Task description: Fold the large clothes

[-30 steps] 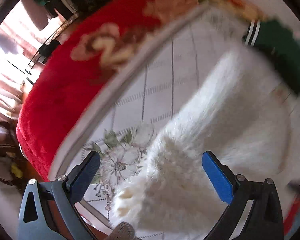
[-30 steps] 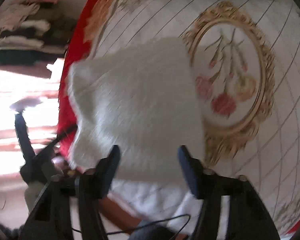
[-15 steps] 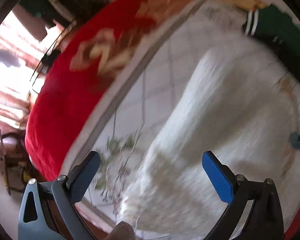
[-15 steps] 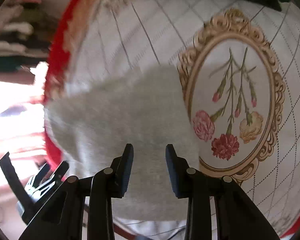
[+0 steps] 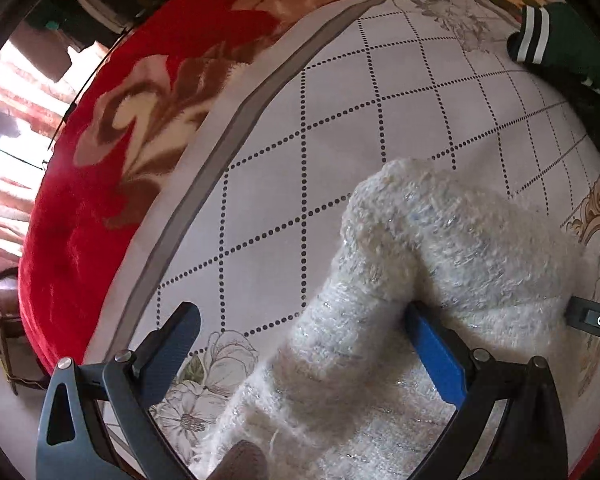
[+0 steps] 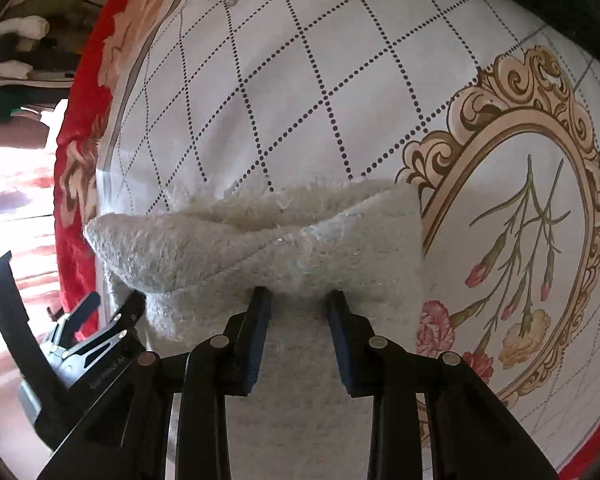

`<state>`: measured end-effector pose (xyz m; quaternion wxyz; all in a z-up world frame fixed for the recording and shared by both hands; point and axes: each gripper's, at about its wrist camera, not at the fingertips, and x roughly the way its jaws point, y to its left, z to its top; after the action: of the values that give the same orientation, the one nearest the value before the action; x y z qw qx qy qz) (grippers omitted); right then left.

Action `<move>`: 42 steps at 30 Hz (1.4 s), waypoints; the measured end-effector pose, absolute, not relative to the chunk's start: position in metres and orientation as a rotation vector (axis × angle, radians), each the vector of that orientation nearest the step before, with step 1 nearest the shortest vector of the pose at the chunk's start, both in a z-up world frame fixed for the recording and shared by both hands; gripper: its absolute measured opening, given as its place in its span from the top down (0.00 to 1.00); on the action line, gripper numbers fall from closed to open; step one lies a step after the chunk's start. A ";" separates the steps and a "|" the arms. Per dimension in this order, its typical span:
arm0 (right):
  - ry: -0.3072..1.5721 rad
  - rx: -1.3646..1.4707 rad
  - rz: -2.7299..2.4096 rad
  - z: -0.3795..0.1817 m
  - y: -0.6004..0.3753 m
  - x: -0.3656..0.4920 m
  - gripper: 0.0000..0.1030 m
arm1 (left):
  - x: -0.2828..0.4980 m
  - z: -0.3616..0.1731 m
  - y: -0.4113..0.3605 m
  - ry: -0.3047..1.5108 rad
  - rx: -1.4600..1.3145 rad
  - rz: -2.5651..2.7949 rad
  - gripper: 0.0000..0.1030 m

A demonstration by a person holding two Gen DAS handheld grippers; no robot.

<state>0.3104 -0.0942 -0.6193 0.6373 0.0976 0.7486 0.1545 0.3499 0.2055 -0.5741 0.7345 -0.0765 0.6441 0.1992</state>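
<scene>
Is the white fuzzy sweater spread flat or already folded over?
Folded over, not flat: the white sweater shows a doubled, raised edge on the bed sheet. How many folds, cannot tell.

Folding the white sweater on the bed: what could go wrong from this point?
1. The right gripper has just been closing, with a fold of the fluffy sweater between its fingers; a shallow bite on the pile may slip when lifted.
2. The left gripper stands wide open with the sweater between its fingers, so that side looks unheld and the fold could go skewed.
3. The green garment lies at the far edge; a wide fold might catch it.
</scene>
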 end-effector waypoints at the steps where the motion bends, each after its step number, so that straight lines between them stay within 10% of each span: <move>1: 1.709 0.225 0.354 -0.621 -0.096 0.313 0.69 | 0.350 -0.574 0.205 1.416 -0.170 0.438 0.00; 24: 1.676 0.309 0.369 -0.551 -0.148 0.234 0.67 | 0.255 -0.510 0.195 1.386 -0.204 0.458 0.00; 36: 1.857 0.175 0.359 -0.631 -0.122 0.193 0.65 | 0.214 -0.585 0.192 1.529 -0.139 0.481 0.00; 42: 1.721 0.469 0.510 -0.606 -0.177 0.211 0.25 | 0.209 -0.536 0.232 1.347 -0.432 0.385 0.00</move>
<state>0.2107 -0.1773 -0.6057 0.5996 0.2022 0.7424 0.2201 0.2088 0.2318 -0.5364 0.7431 -0.1972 0.6148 0.1759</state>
